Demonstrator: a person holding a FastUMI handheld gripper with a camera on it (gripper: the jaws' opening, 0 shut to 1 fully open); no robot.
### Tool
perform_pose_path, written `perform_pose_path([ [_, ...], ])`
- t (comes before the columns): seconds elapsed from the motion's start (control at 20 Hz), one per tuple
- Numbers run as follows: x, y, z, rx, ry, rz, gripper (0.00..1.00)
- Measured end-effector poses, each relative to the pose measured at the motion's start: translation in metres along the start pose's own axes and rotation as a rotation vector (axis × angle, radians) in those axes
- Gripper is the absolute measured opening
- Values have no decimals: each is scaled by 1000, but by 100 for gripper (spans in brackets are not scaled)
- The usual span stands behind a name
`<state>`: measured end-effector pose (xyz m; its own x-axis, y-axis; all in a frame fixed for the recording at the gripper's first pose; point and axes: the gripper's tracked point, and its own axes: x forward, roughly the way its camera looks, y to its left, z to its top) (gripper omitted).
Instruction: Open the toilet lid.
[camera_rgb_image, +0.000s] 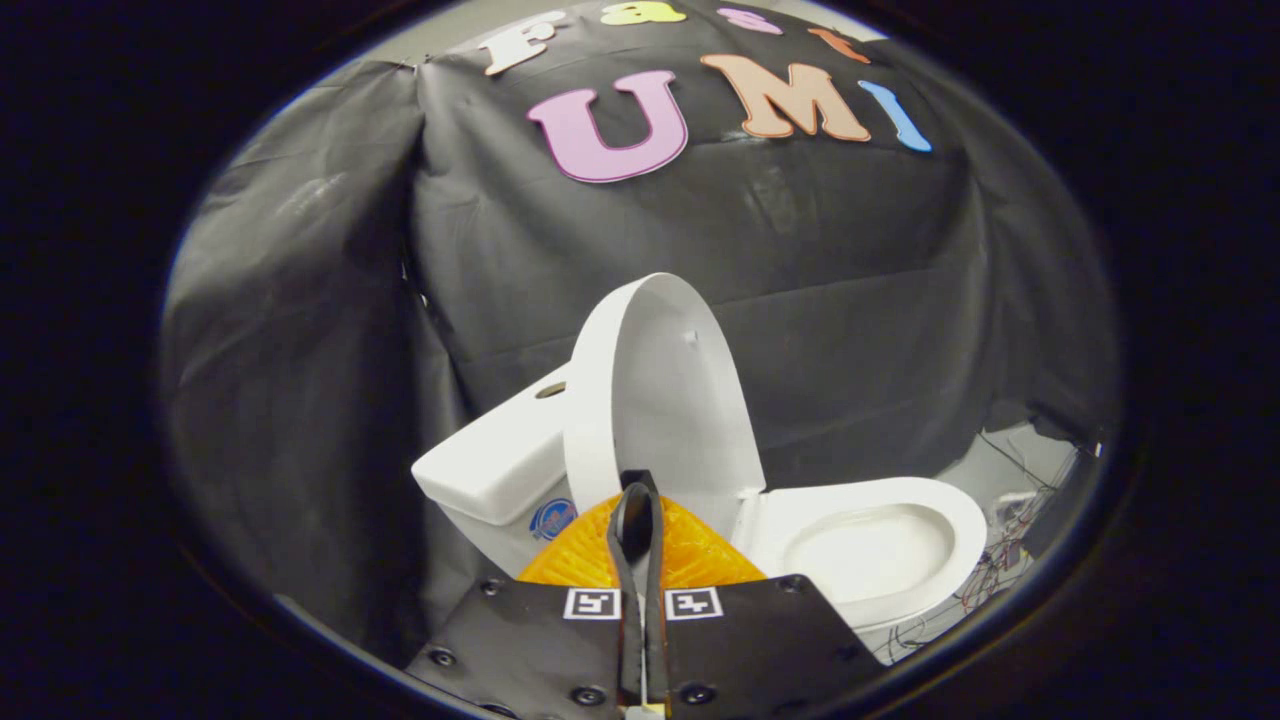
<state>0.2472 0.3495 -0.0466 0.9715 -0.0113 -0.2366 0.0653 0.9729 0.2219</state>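
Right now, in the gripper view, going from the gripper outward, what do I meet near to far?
Closed gripper → raised toilet lid, standing upright just ahead of it → black cloth wall behind. The tank and seat sit to either side.

Dim booth, lit from above: the raised toilet lid (665, 400) and seat (870, 545) glare white, detail washed out. Fisheye bends the far cloth wall (300, 350). Closed fingers (637, 530) near the lens look soft.

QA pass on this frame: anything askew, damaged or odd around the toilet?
Nothing damaged or spilled. The lid stands upright against the tank, the seat is down. Only oddity: loose wires on the floor past the bowl. The gripper has its jaws together, holding nothing.
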Motion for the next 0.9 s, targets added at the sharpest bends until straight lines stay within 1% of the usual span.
perform_pose_path([
  [0.05, 2, 4, -1, 0, -5, 2, 2],
  [0.1, 2, 11, -2, 4, -6, 27, 6],
  [0.2, 9, 19, -5, -4, -3, 49, 14],
  [0.35, 11, 22, 0, -19, -27, 24, 15],
  [0.45, 16, 29, -6, -43, -24, 31, 15],
  [0.5, 16, 32, -3, -50, -39, 39, 21],
  [0.55, 17, 31, -5, -59, -32, 41, 25],
  [0.75, 20, 34, -6, -73, -47, 60, 32],
  [0.8, 20, 34, -5, -82, -50, 60, 32],
  [0.9, 20, 37, -3, -103, -61, 60, 38],
])
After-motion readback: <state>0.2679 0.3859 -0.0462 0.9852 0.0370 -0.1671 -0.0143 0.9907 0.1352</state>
